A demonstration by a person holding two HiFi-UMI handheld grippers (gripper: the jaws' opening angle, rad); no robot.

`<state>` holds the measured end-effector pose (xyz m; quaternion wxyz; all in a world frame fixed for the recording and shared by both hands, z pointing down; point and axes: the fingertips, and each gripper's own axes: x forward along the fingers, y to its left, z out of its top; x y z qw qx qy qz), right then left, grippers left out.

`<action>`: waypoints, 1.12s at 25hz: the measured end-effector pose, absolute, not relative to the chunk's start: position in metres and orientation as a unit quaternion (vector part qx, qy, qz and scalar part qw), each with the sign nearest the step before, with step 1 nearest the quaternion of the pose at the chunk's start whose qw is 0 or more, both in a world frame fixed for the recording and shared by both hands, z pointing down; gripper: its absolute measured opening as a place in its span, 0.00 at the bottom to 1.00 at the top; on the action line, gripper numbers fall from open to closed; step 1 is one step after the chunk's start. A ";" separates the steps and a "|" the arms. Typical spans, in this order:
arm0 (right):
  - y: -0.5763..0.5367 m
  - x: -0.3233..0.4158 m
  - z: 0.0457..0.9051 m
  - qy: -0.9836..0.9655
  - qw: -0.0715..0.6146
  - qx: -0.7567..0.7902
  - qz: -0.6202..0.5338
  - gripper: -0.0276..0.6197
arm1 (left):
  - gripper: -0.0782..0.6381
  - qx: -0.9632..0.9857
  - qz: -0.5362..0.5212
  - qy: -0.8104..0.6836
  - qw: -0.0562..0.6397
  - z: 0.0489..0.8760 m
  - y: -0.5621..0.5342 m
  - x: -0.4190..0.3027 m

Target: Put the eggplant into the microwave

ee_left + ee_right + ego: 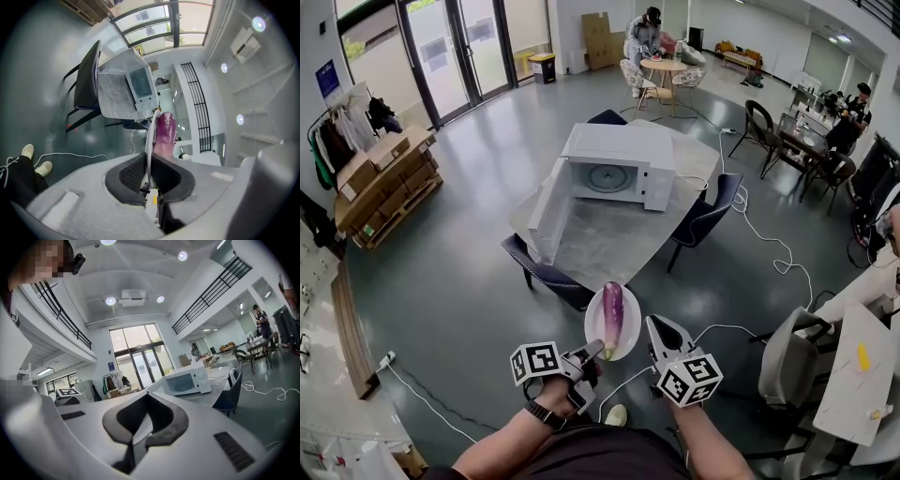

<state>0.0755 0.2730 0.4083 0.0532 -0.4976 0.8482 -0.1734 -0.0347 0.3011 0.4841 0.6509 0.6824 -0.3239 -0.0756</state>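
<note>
Left claw (596, 351) is clenched on the near rim of a white plate (592, 323); right claw (656, 325) sits just beside that plate, jaws pressed together on nothing. Eggplant (612, 314) lies lengthwise on the plate: long, slim, glossy purple, paler toward its near end, held well short of the microwave (619, 164), which stands on the table (609, 244) with its door swung open. Its near tip runs under the left claw in the head view and is hard to make out; the left gripper view shows the plate edge-on, with only one rounded purple end past the rim.
</note>
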 end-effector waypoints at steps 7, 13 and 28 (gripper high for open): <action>0.257 0.086 0.408 0.852 0.058 -0.488 -0.181 0.05 | 0.15 0.681 -0.076 -0.333 0.648 0.485 0.290 -0.019; 0.234 0.094 0.410 0.850 0.057 -0.491 -0.184 0.05 | 0.15 0.683 -0.079 -0.339 0.642 0.486 0.262 -0.013; 0.109 0.078 0.406 0.841 0.052 -0.506 -0.184 0.05 | 0.15 0.691 -0.071 -0.331 0.639 0.492 0.129 -0.020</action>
